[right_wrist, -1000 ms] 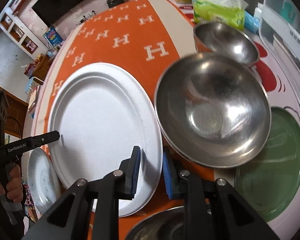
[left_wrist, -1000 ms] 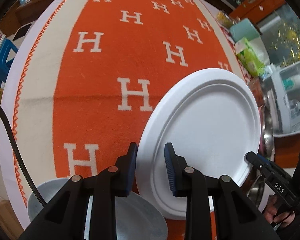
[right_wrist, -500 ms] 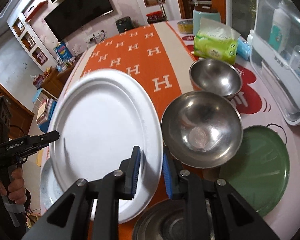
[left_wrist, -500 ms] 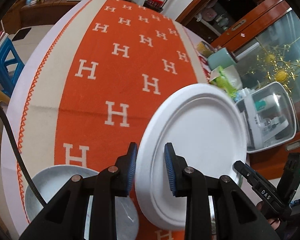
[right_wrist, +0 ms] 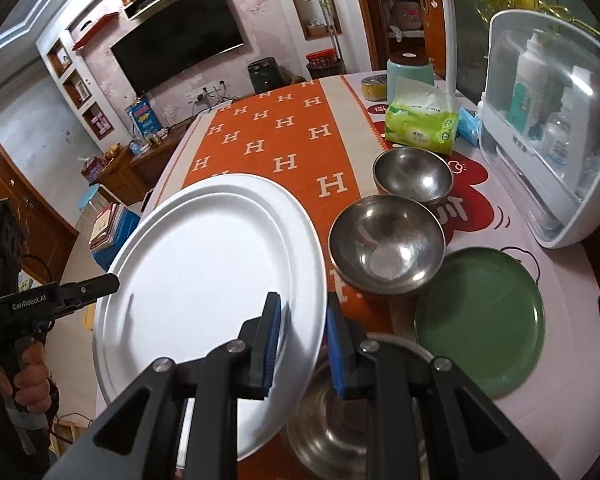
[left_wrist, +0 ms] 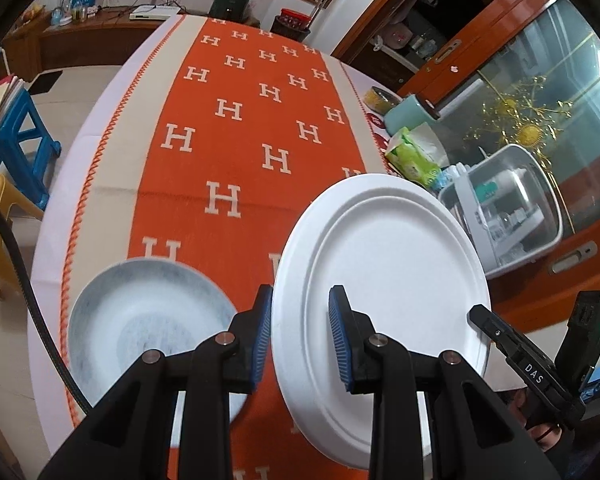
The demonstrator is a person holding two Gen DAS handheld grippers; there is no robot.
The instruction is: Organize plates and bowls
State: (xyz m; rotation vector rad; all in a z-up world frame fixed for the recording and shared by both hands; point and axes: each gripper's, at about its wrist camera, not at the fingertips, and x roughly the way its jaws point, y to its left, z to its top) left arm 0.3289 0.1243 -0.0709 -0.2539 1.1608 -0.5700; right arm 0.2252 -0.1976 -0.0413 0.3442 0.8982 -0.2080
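Left wrist view: left gripper (left_wrist: 300,334) and right gripper (right_wrist: 300,344) each clamp opposite rims of the white plate (left_wrist: 384,264), now lifted higher off the orange tablecloth (left_wrist: 236,128) than a second ago, probably to stack on the speckled plate (left_wrist: 148,312) alongside.

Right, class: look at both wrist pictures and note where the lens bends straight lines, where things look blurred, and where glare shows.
Left wrist view: the fisheye bows the orange cloth outward; the speckled grey plate looks soft; bright window glare at the right edge. Right wrist view: dark corners ring the picture; the steel bowl shows a pale highlight, and the white plate reads nearly featureless.
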